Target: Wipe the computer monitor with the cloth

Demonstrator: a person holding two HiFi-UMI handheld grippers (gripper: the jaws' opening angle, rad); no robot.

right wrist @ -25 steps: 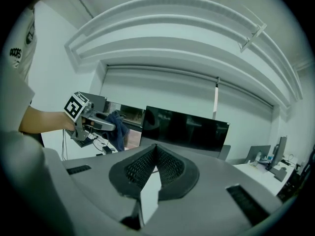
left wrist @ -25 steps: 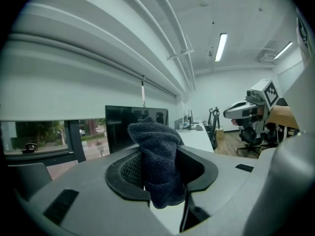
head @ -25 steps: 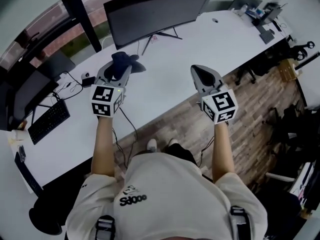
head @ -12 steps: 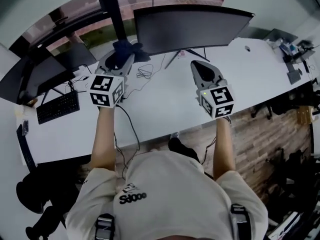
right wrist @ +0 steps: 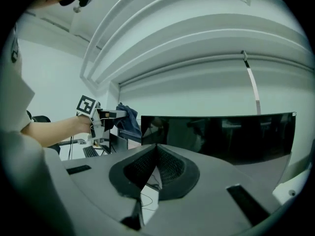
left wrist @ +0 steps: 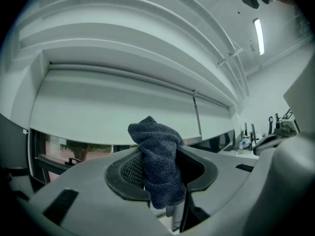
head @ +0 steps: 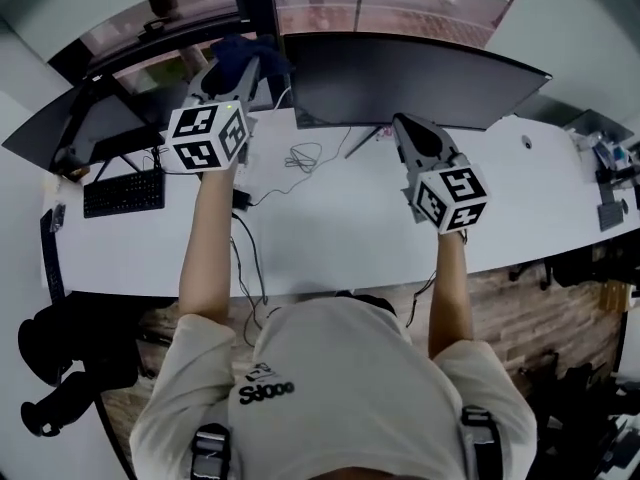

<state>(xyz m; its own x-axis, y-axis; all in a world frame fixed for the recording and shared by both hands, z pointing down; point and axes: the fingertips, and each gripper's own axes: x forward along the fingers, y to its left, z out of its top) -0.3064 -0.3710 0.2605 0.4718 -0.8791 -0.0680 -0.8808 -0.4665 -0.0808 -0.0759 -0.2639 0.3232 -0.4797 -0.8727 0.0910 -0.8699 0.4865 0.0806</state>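
White desk [head: 340, 228], cables [head: 303, 155] before monitor [head: 410, 83]; left hand-held gripper [head: 238, 63] clamps cloth [left wrist: 160, 161], right hand-held gripper [head: 403, 126] closed.

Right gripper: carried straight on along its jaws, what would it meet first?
Probably the monitor: its dark screen lies straight ahead of the closed tips of the right gripper, though the gap between them is hard to judge.
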